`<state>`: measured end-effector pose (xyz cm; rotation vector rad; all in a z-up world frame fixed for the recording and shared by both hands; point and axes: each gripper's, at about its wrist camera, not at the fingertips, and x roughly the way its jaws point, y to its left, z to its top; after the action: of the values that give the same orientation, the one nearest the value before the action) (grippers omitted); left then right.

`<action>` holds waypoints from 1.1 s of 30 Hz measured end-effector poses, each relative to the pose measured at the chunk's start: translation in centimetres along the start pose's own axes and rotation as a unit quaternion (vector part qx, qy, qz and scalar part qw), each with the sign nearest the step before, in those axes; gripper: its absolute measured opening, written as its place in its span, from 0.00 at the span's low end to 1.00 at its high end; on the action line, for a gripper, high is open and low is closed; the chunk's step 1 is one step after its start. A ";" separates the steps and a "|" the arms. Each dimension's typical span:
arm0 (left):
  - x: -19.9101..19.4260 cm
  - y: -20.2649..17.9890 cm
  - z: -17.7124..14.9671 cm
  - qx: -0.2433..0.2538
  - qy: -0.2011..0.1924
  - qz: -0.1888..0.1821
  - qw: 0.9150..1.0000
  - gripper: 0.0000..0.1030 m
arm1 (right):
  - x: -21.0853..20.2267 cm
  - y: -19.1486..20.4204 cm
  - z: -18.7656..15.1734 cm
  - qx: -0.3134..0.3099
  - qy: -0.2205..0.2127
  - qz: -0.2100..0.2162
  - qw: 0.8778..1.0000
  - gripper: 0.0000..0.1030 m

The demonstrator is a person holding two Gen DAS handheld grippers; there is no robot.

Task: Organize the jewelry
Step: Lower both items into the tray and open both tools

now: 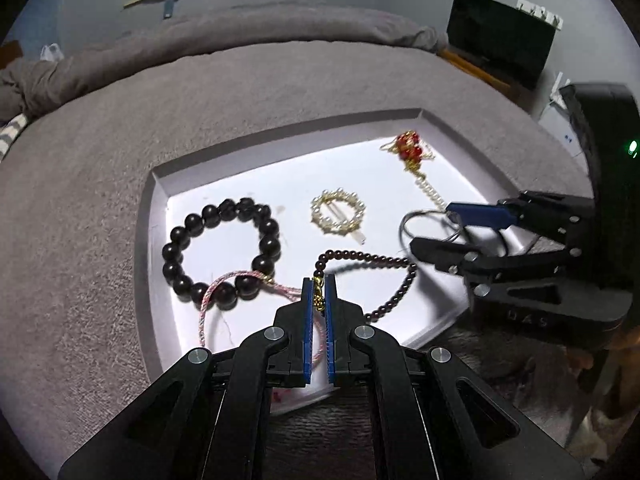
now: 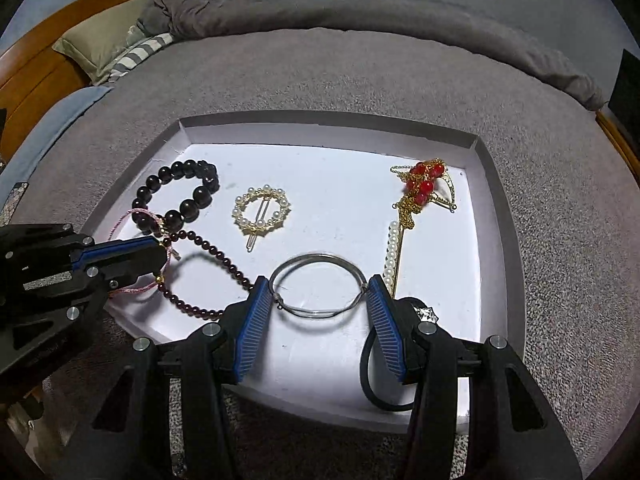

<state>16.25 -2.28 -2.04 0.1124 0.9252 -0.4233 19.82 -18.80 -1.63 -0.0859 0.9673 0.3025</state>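
While the left gripper (image 1: 319,294) pinches the limp bead necklace (image 1: 376,276) by its gold charm, the right gripper (image 2: 320,300) clamps the stiff, springy wire bangle (image 2: 320,284) across its width.

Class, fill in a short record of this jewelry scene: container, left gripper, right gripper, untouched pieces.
container: shallow white tray on a grey blanket
left gripper: shut on the gold charm of the dark red bead strand
right gripper: pads against both sides of the silver bangle
untouched pieces: black bead bracelet, pearl ring clip, red and gold hairpin
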 end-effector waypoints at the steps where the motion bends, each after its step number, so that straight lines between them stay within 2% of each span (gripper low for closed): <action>1: 0.1 0.0 0.0 0.000 0.001 0.001 1.000 0.05 | 0.0 0.0 0.1 0.002 -0.001 0.001 1.000 0.49; 15: -0.1 0.5 0.0 0.001 -0.002 0.020 1.000 0.06 | -0.9 0.2 0.2 0.000 -0.014 -0.002 1.000 0.50; 18: -0.6 0.4 -0.1 0.002 -0.005 0.022 1.000 0.14 | -2.0 -0.1 0.2 0.003 -0.027 -0.004 1.000 0.50; 26: -1.8 0.2 -0.6 0.004 -0.013 0.034 0.999 0.21 | -5.0 -0.8 -0.4 0.023 -0.063 0.001 0.998 0.52; 28: -2.5 0.2 -0.8 0.006 -0.019 0.040 0.999 0.31 | -5.7 -1.0 -0.9 0.029 -0.071 -0.001 0.997 0.60; 29: -2.7 0.0 -0.8 0.006 -0.021 0.041 0.999 0.32 | -6.1 -1.2 -1.2 0.032 -0.076 -0.002 0.997 0.64; 30: -3.2 0.0 -1.0 0.006 -0.025 0.040 0.999 0.36 | -6.3 -1.2 -1.4 0.034 -0.078 -0.002 0.996 0.65; 32: -3.8 -0.1 -1.4 0.005 -0.029 0.039 0.999 0.46 | -7.0 -1.6 -2.0 0.045 -0.085 -0.001 0.995 0.69; 33: -4.4 -0.1 -1.6 0.003 -0.034 0.040 0.999 0.54 | -7.4 -1.8 -2.2 0.049 -0.089 -0.001 0.995 0.73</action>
<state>12.74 -0.62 0.48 0.1393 0.8494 -0.3548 14.63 -22.56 3.09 0.0294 0.8032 0.2560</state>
